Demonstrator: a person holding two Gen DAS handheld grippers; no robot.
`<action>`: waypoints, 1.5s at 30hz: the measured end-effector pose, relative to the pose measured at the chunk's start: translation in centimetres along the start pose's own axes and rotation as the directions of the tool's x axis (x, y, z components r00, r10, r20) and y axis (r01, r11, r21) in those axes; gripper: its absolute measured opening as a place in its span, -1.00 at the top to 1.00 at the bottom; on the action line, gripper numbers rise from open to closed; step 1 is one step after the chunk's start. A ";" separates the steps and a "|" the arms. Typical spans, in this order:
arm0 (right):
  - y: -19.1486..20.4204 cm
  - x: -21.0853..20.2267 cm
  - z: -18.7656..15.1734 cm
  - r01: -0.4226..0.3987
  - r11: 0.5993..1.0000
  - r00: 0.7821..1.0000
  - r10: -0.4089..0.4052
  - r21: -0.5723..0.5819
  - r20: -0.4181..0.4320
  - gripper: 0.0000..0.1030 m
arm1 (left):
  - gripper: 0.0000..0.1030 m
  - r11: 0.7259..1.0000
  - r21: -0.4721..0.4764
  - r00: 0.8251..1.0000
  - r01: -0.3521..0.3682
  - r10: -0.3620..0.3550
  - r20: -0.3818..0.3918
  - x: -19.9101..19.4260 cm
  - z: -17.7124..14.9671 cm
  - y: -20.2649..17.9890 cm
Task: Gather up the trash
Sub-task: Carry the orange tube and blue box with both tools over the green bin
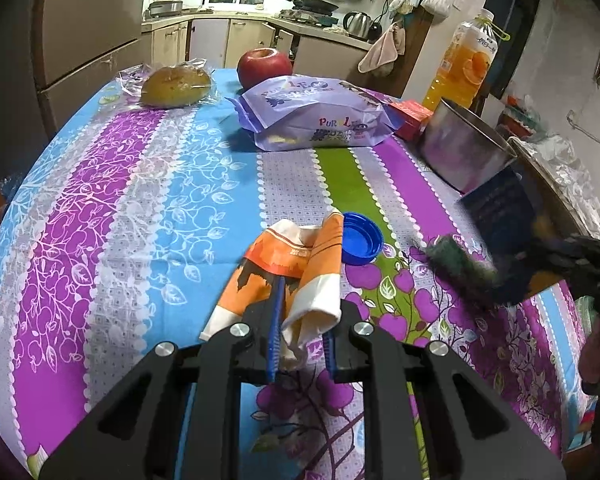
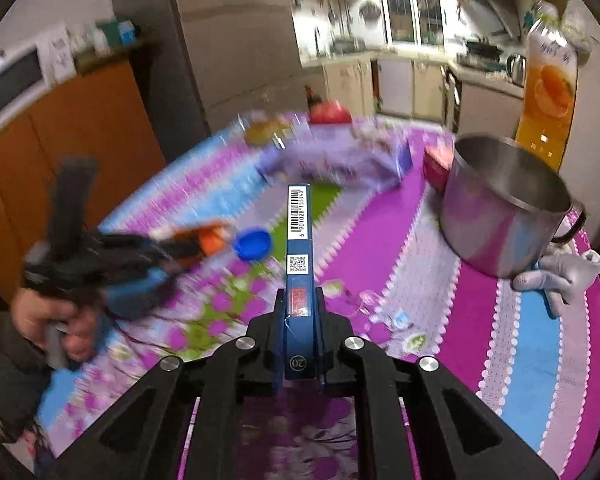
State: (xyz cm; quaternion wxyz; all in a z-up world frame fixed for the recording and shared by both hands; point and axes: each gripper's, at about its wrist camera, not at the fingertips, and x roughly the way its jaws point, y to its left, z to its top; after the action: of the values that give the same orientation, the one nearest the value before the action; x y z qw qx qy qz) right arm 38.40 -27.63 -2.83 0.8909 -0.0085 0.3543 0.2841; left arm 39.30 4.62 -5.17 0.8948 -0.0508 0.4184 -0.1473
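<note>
My left gripper (image 1: 302,312) is shut on a crumpled orange-and-white wrapper (image 1: 300,260), held just above the striped tablecloth. A blue bottle cap (image 1: 360,239) lies open side up right beside the wrapper. My right gripper (image 2: 299,304) is shut on a slim dark blue box (image 2: 299,236) with a barcode, held edge-on in the air. In the left wrist view that blue box (image 1: 500,216) hangs blurred at the right, in front of a steel pot (image 1: 460,148). In the right wrist view, a hand holds the left gripper (image 2: 112,256) at the left.
A purple snack bag (image 1: 316,116), a wrapped bun (image 1: 176,84), an apple (image 1: 264,65), a red box (image 1: 412,118) and an orange juice bottle (image 1: 468,64) stand at the far side. A pale glove (image 2: 560,276) lies by the steel pot (image 2: 500,208). Small clear scraps (image 2: 380,308) lie near me.
</note>
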 end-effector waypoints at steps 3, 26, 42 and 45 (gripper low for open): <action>0.7 -3.8 -0.6 -0.068 0.997 0.993 0.065 0.026 0.099 0.75 | 0.70 1.000 -0.002 1.000 0.006 -0.006 0.003 -0.1 0.0 0.1; 2.2 -13.9 -11.2 0.233 0.945 0.944 -0.276 0.228 0.179 0.75 | 0.84 0.998 0.038 0.974 -0.059 0.049 0.223 -8.0 -3.3 -7.4; 4.0 -19.2 -11.9 0.364 0.904 0.882 -0.412 0.223 0.230 0.75 | 0.84 0.992 0.113 0.935 -0.050 0.006 0.354 -13.6 -8.1 -19.8; 4.0 -20.2 -12.3 0.371 0.899 0.876 -0.422 0.232 0.236 0.75 | 0.84 0.991 0.130 0.935 -0.040 -0.009 0.354 -13.7 -8.3 -21.1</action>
State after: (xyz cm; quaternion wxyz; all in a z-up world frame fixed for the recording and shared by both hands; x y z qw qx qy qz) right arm 16.83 -37.05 1.52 0.9682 0.0397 0.2395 0.0601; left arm 20.00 -10.98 4.10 0.9580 -0.0125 0.2400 -0.1566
